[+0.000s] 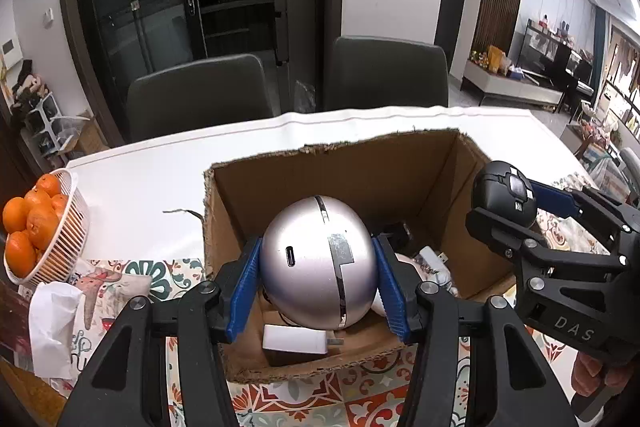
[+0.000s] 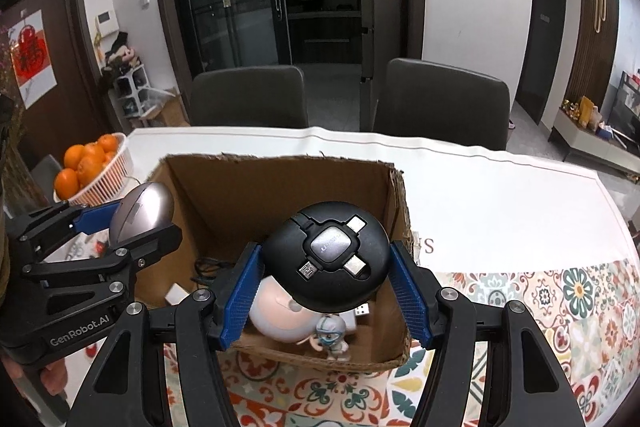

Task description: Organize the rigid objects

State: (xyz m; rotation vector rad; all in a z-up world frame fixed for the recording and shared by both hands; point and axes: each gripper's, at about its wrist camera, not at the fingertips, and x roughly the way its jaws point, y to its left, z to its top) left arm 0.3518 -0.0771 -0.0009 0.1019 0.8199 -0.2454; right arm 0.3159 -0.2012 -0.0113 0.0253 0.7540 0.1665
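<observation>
My left gripper (image 1: 318, 279) is shut on a silver egg-shaped device (image 1: 318, 263) and holds it above the open cardboard box (image 1: 360, 167). It also shows in the right wrist view (image 2: 140, 213). My right gripper (image 2: 326, 277) is shut on a black round cable reel with several plugs (image 2: 326, 253), above the same box (image 2: 280, 183). That reel shows at the right in the left wrist view (image 1: 504, 193). Inside the box lie a white charger (image 1: 294, 339), a white round item (image 2: 280, 319), a small figurine (image 2: 332, 337) and dark cables.
A white basket of oranges (image 1: 68, 239) stands at the left on the white table (image 2: 500, 187). A patterned mat (image 2: 560, 307) lies under the box. Crumpled white tissue (image 1: 52, 327) lies at the left. Two dark chairs (image 1: 200, 95) stand behind the table.
</observation>
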